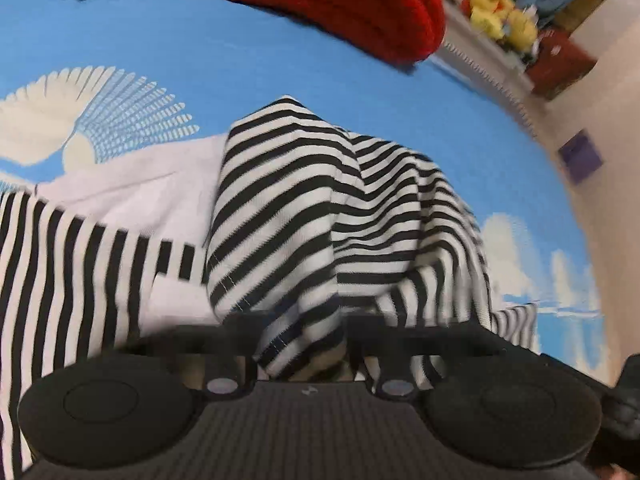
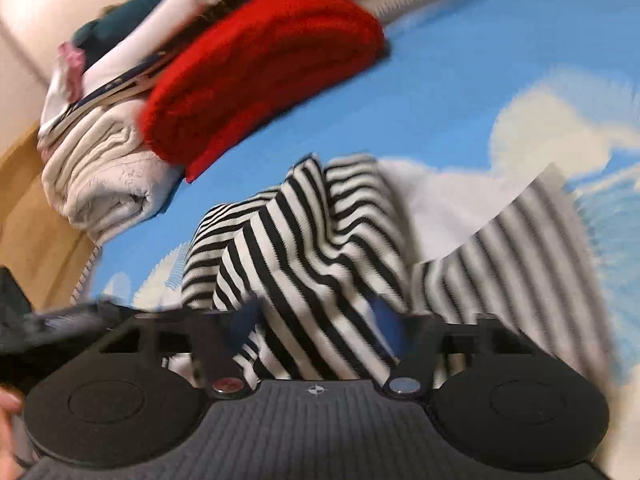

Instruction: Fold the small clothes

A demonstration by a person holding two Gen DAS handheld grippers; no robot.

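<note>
A black-and-white striped garment with a white panel lies rumpled on a blue bedspread. In the left wrist view its cloth tents up and drapes over my left gripper, hiding the fingers. A gathered fold runs down between the jaws, which look shut on it. In the right wrist view the same striped garment bunches over my right gripper. Its fingers are covered too, and a fold is pinched between the jaws.
A folded red knit lies at the far side of the bedspread, next to a stack of folded pale clothes. Yellow plush toys sit on a shelf beyond. A wooden bed edge runs at left. A hand shows at the lower left.
</note>
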